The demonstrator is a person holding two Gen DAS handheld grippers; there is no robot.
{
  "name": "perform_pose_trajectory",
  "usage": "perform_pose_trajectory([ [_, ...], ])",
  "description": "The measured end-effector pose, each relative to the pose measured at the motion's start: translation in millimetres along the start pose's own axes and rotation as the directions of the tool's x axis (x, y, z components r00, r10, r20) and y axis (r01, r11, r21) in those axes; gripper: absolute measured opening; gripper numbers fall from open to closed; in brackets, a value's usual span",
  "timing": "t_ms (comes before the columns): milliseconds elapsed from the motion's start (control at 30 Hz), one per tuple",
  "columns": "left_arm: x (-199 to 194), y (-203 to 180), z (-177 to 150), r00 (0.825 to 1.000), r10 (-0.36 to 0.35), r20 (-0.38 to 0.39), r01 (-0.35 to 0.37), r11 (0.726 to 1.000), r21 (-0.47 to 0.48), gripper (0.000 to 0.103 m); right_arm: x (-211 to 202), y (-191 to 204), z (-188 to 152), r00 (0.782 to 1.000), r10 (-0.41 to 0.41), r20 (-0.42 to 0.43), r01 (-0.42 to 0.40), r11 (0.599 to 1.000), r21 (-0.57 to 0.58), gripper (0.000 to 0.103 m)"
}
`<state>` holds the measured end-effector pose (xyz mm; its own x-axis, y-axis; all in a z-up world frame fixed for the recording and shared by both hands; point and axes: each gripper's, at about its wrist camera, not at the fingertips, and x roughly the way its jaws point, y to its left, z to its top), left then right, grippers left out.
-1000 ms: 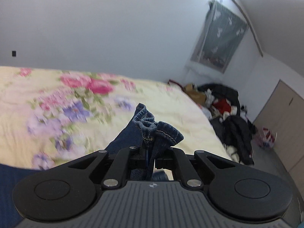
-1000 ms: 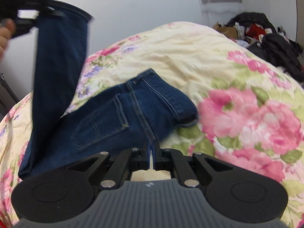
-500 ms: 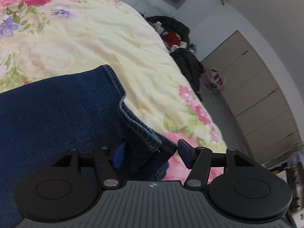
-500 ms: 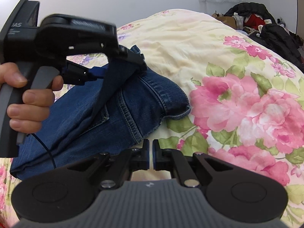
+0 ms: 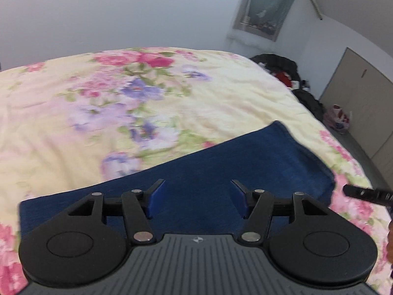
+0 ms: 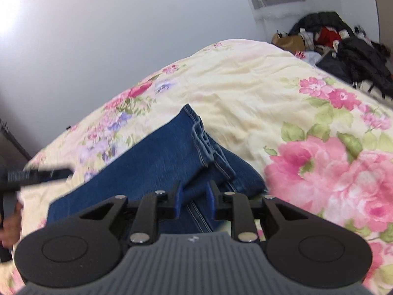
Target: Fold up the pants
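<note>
Dark blue jeans (image 5: 245,162) lie folded on the floral bedspread (image 5: 98,113), the leg hems laid over the waist end (image 6: 203,145). My left gripper (image 5: 197,198) is open and empty, just above the denim. My right gripper (image 6: 194,198) is partly open, its fingers over the near edge of the jeans (image 6: 152,167), holding nothing. Part of the right gripper shows at the right edge of the left wrist view (image 5: 366,193). The left gripper and the hand holding it show at the left edge of the right wrist view (image 6: 36,173).
The bedspread (image 6: 270,93) covers a wide bed. A heap of dark and red clothes (image 6: 343,41) lies on the floor beyond the bed's far corner. Beige wardrobe doors (image 5: 361,103) stand at the right. A grey wall (image 5: 122,12) is behind the bed.
My left gripper brought the jeans legs down onto the waist end, let go and opened wide. My right gripper went from shut to partly open and moved over the jeans.
</note>
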<state>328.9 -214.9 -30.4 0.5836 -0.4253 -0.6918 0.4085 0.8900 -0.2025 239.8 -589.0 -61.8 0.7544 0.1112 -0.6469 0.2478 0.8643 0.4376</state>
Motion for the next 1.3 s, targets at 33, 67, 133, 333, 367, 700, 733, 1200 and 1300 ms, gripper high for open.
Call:
perform_pose_trajectory([
  [33, -5.4, 17.7, -3.0, 0.999, 0.043, -0.004, -0.043, 0.999, -0.017, 0.069, 9.0, -1.7, 3.9, 1.000, -0.003, -0.004, 0.004, 0.999, 0.034, 0.025],
  [67, -12.3, 33.5, -7.1, 0.997, 0.078, -0.009, -0.078, 0.996, -0.035, 0.069, 19.1, -4.0, 8.0, 1.000, -0.010, -0.011, 0.011, 0.998, 0.063, 0.025],
  [133, -25.7, 63.5, -17.4, 0.992, 0.128, -0.013, -0.129, 0.989, -0.071, 0.069, 37.8, -11.7, 13.8, 0.999, -0.017, -0.040, 0.022, 0.991, 0.132, 0.025],
  [333, -48.0, 123.1, -44.4, 0.979, 0.202, -0.030, -0.205, 0.970, -0.131, 0.061, 27.4, 5.7, 34.1, 0.999, 0.047, -0.009, -0.046, 0.989, 0.139, 0.001],
  [367, -49.4, 127.8, -48.5, 0.977, 0.210, -0.030, -0.212, 0.969, -0.130, 0.061, 17.9, 13.7, 36.7, 0.998, 0.061, 0.015, -0.062, 0.992, 0.111, 0.001],
  [700, -34.8, 149.8, -78.8, 0.978, 0.192, -0.081, -0.203, 0.964, -0.171, 0.061, 42.9, -20.5, 5.3, 0.994, -0.092, -0.053, 0.099, 0.983, 0.153, 0.003],
  [733, -37.1, 149.9, -79.1, 0.980, 0.186, -0.072, -0.196, 0.966, -0.169, 0.061, 36.9, -21.2, 3.6, 0.996, -0.086, -0.040, 0.091, 0.981, 0.170, 0.010],
  [1200, -51.8, 169.4, -69.0, 0.977, 0.215, 0.000, -0.207, 0.944, -0.257, 0.044, 47.5, -46.8, 5.4, 0.996, -0.066, -0.055, 0.083, 0.910, 0.406, 0.022],
  [1300, -48.6, 177.9, -66.3, 0.979, 0.205, -0.014, -0.200, 0.936, -0.291, 0.032, 44.5, -30.5, 17.5, 0.997, -0.065, -0.052, 0.079, 0.938, 0.337, 0.013],
])
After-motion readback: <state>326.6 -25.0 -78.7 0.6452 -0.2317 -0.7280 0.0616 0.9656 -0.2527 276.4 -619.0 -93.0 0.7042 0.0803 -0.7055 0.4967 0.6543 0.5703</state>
